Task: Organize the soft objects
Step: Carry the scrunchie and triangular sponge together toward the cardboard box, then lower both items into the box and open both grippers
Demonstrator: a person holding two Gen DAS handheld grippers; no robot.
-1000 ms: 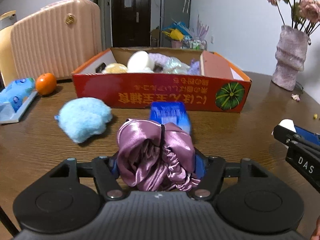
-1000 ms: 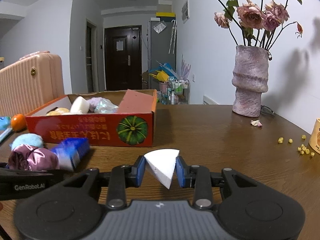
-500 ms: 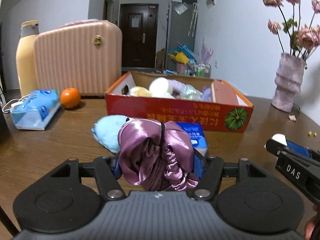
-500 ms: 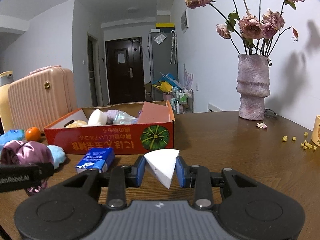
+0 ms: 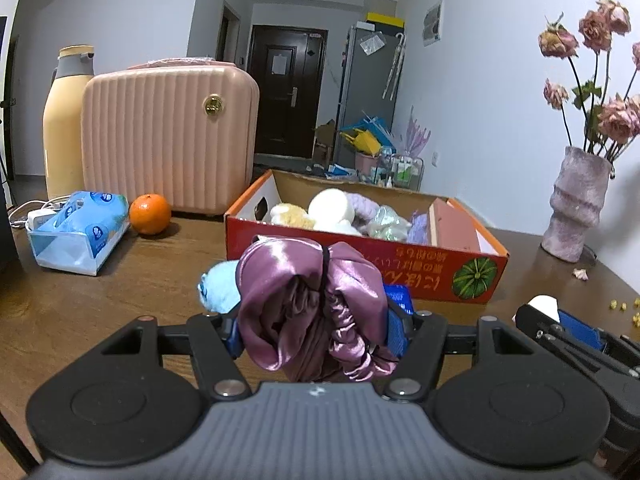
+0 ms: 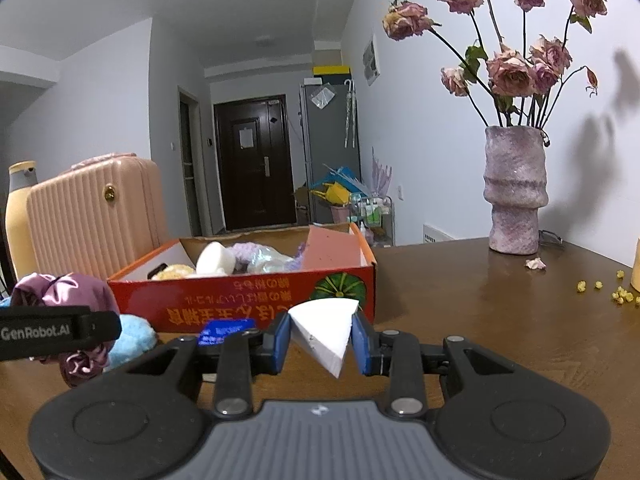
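Note:
My left gripper (image 5: 316, 332) is shut on a purple satin scrunchie (image 5: 308, 304) and holds it above the table, short of the red cardboard box (image 5: 360, 268). My right gripper (image 6: 322, 338) is shut on a white wedge-shaped sponge (image 6: 324, 328), also lifted, in front of the box (image 6: 256, 304). The box holds several soft things, among them a white round sponge (image 5: 332, 208). A light blue fluffy puff (image 5: 218, 288) and a blue tissue pack (image 6: 226, 330) lie on the table before the box.
A pink suitcase (image 5: 168, 140), a yellow flask (image 5: 64, 120), an orange (image 5: 150, 214) and a tissue pack (image 5: 76, 230) stand at the left. A vase of dried roses (image 6: 514, 192) stands at the right, with yellow crumbs (image 6: 616, 294) on the table.
Both grippers have risen with their loads; the box and table items sit lower and farther in view. The holds are unchanged.

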